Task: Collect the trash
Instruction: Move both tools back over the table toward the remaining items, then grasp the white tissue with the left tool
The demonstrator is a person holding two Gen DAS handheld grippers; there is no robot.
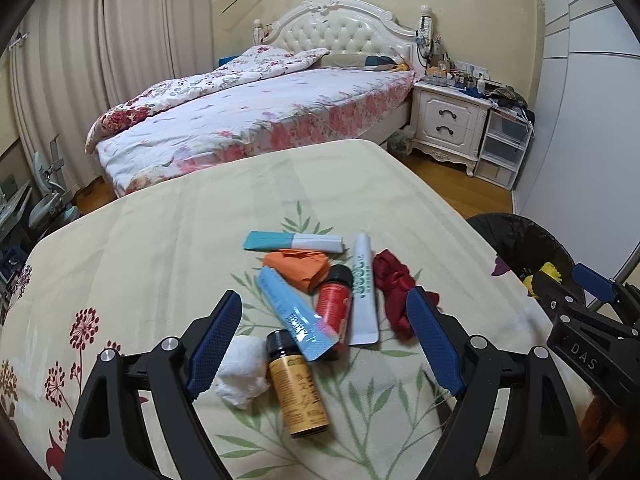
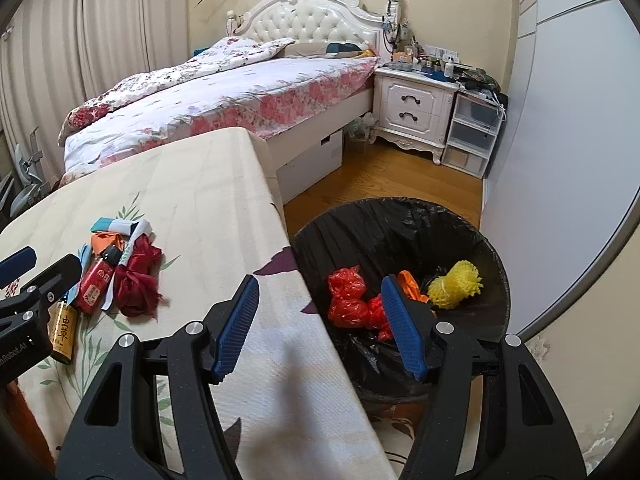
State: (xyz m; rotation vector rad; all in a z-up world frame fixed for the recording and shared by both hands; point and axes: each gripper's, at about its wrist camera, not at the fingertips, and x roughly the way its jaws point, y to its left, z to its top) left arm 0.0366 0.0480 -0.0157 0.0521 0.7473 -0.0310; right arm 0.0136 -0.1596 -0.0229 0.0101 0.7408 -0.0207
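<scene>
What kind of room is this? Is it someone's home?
Most likely a bedroom in a home. There is a made bed with a tufted white headboard, a cluttered nightstand beside it, and curtains along the wall. A bin stands by the cloth-covered table.

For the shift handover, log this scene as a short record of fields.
surface: table under a floral cloth
trash on table: amber bottle, red bottle, blue tube, white tube, white wad, orange paper, red fabric
bin: black-lined bin beside table, red bags and yellow mesh inside
left gripper: open, empty
right gripper: open, empty
</scene>
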